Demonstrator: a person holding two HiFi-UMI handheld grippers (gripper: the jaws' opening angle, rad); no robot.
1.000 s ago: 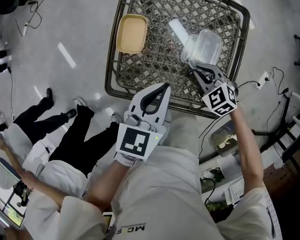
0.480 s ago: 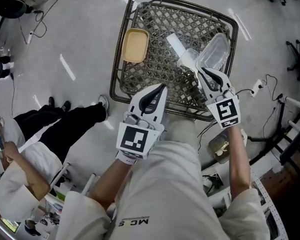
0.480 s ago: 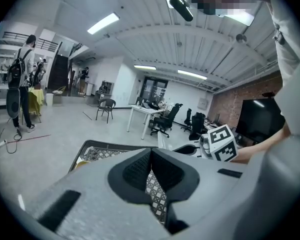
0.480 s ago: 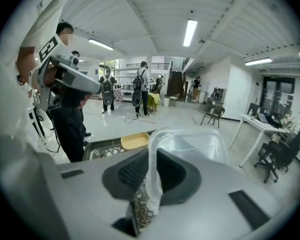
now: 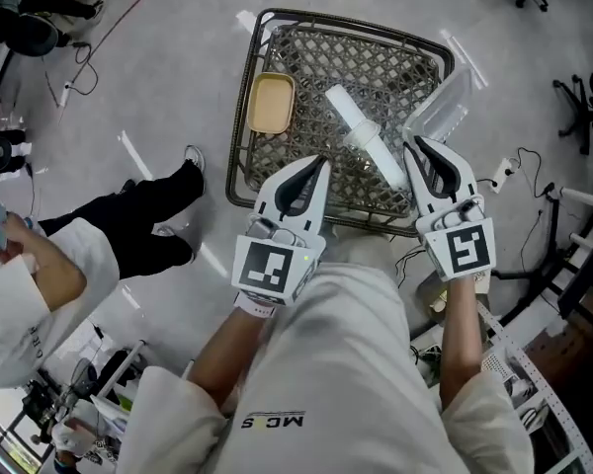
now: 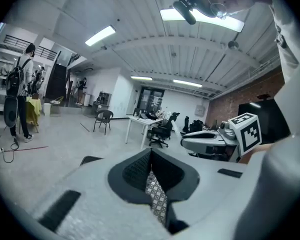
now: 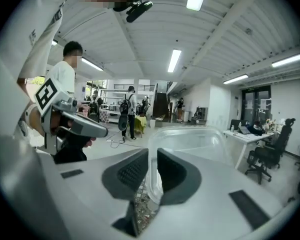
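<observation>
Floor (image 5: 158,87): one basket (image 5: 239,156), one clear tub (image 5: 445,107)

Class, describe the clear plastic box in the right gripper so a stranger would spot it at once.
Find the big woven basket on the grey floor and look to its right edge. There the right gripper pinches the wall of a clear box. Unlike the yellow dish and the white strip nearby, it is see-through.
</observation>
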